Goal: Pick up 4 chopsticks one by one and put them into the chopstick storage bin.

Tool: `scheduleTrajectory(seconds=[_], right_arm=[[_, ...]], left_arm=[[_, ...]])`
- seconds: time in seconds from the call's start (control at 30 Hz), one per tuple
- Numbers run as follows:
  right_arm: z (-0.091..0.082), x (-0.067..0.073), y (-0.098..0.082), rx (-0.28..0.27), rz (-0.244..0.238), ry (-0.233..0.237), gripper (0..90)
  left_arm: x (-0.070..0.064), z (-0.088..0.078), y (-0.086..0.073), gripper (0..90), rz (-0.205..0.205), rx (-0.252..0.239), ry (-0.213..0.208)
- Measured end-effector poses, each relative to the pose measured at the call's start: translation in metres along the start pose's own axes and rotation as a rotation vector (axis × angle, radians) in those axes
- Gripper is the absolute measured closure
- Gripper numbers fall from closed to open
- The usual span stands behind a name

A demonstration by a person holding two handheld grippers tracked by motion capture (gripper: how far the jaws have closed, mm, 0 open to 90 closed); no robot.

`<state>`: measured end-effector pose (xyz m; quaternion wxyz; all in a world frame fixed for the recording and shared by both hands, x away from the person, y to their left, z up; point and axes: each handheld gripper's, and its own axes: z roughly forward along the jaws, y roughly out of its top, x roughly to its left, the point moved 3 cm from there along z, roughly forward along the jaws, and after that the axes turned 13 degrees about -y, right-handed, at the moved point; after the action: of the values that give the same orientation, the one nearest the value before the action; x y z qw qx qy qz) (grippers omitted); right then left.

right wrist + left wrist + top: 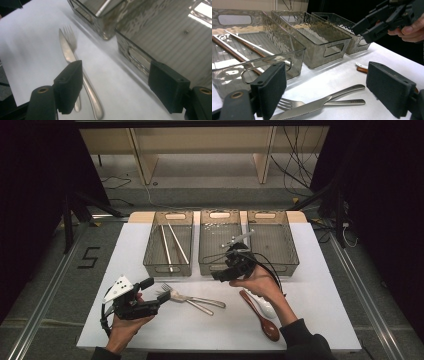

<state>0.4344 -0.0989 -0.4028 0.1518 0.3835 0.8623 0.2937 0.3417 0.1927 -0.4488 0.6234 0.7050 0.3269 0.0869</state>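
Two grippers work over a white table [150, 330], each in one of the person's hands. Nearest the front edge, toward the left corner, the left gripper [152, 295] hangs with its jaws spread wide and nothing between them; in the left gripper view its pads frame a knife [317, 106] and a fork [292, 103] lying crossed on the tabletop just ahead, untouched. Right of these, closer to the front edge, lie a dark wooden spoon [260, 315] and a white spoon [265, 307], partly under the person's right forearm.

Farther in, the right gripper [222, 275] is held above the table (low, near the front wall of the middle bin), its jaws likewise wide apart and gripping nothing. In the right gripper view the knife and fork lie beyond its left pad.

Along the far edge stand three clear smoky bins side by side: the left bin [150, 252] holds chopsticks [172, 245], the middle bin [205, 252] and the right bin [292, 250] sit beside it.
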Motion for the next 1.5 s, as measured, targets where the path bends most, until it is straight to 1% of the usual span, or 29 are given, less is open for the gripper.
scheduleTrajectory(seconds=[0.13,0.23,0.27,0.43,0.47,0.57,0.63,0.83,1.07,1.2,1.5], right_arm=[[-0.004,-0.006,-0.012,0.002,0.008,-0.020,28.8],[-0.008,-0.010,-0.022,0.013,0.022,-0.036,28.8],[-0.008,-0.012,-0.026,0.011,0.022,-0.034,28.9],[-0.012,-0.020,-0.042,0.014,0.052,-0.044,28.8],[-0.013,-0.022,-0.044,0.017,0.060,-0.043,28.9],[-0.012,-0.026,-0.051,0.026,0.063,-0.057,28.9],[-0.012,-0.027,-0.055,0.041,0.068,-0.057,28.9],[-0.010,-0.030,-0.065,0.077,0.067,-0.073,28.8],[-0.009,-0.033,-0.074,0.113,0.075,-0.067,28.8],[-0.009,-0.035,-0.078,0.124,0.079,-0.072,28.8],[-0.010,-0.035,-0.086,0.147,0.084,-0.076,28.8]], left_arm=[[0.000,0.000,0.000,16.2,0.001,0.001,0.000],[0.000,0.000,0.000,16.2,-0.001,0.001,0.001],[0.000,0.000,0.000,16.2,-0.002,0.000,0.001],[0.001,0.000,-0.001,16.2,-0.001,0.004,0.003],[0.001,0.000,-0.001,16.2,-0.001,0.004,0.004],[0.001,0.001,-0.001,16.2,0.000,0.006,0.004],[0.001,0.001,0.000,16.2,0.000,0.005,0.004],[0.001,0.001,0.000,16.2,0.000,0.006,0.003],[0.001,0.002,0.000,16.2,-0.001,0.007,0.002],[0.001,0.002,0.000,16.2,-0.002,0.005,0.000],[0.001,0.003,0.001,16.2,-0.007,0.001,-0.002]])
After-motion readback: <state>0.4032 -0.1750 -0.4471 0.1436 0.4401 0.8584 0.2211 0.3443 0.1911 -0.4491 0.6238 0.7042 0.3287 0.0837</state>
